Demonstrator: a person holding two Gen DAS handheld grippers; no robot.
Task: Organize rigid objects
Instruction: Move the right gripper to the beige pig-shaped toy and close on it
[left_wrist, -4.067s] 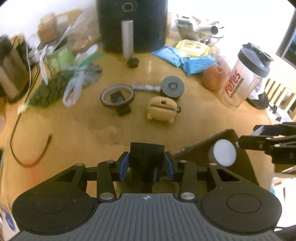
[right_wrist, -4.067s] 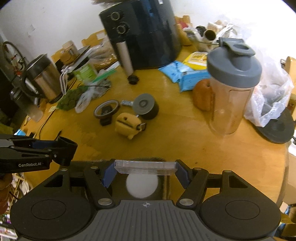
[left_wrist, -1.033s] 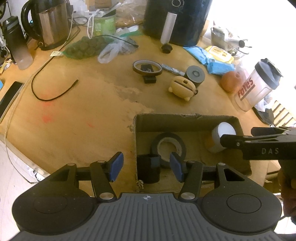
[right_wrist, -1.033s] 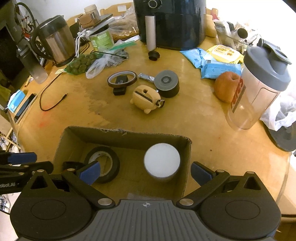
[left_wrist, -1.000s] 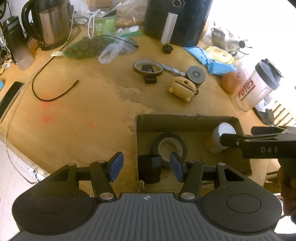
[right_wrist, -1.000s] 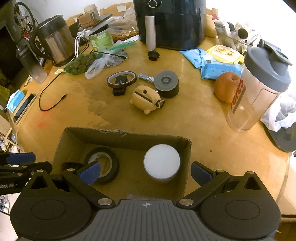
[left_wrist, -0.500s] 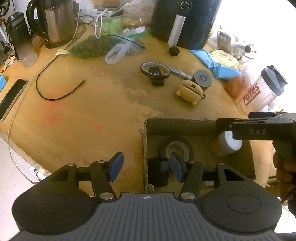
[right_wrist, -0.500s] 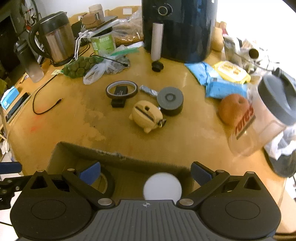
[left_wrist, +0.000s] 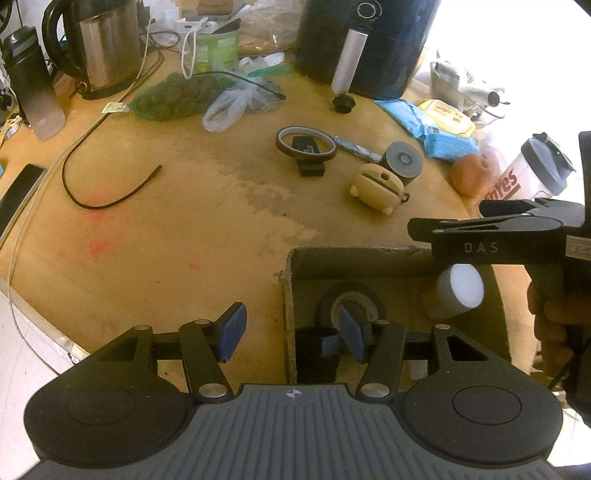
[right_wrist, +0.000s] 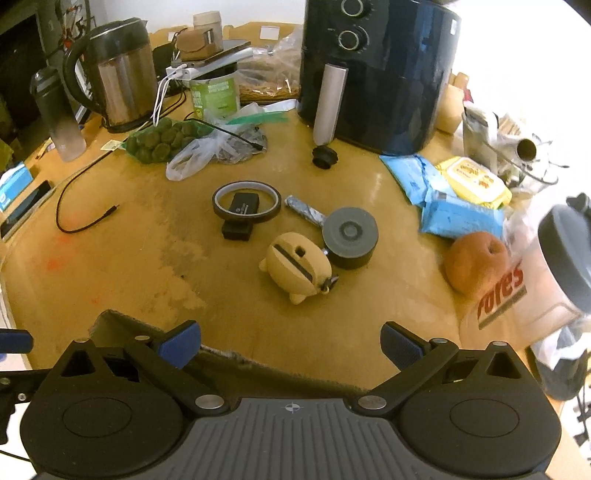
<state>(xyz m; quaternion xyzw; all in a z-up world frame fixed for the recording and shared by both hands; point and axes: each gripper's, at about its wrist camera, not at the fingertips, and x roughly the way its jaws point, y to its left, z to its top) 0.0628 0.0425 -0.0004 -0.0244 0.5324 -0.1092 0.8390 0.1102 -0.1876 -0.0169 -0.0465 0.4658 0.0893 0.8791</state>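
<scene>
Cluttered wooden surface (left_wrist: 184, 206) carries an open brown cardboard box (left_wrist: 291, 295) holding a black tape roll (left_wrist: 352, 299), a black cube (left_wrist: 316, 354) and a white-capped cylinder (left_wrist: 460, 291). Both the left gripper (left_wrist: 291, 332) and right gripper (right_wrist: 291, 343) hover over the box with fingers spread, empty.

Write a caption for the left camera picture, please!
Open left gripper above a cardboard box holding black tape roll.

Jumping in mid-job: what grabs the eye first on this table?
The big black air fryer at the table's far edge dominates. Mid-table sits a tan pig-shaped case beside a grey round tin. Nearest the open left gripper is the cardboard box, holding a tape roll and a white-topped container.
</scene>
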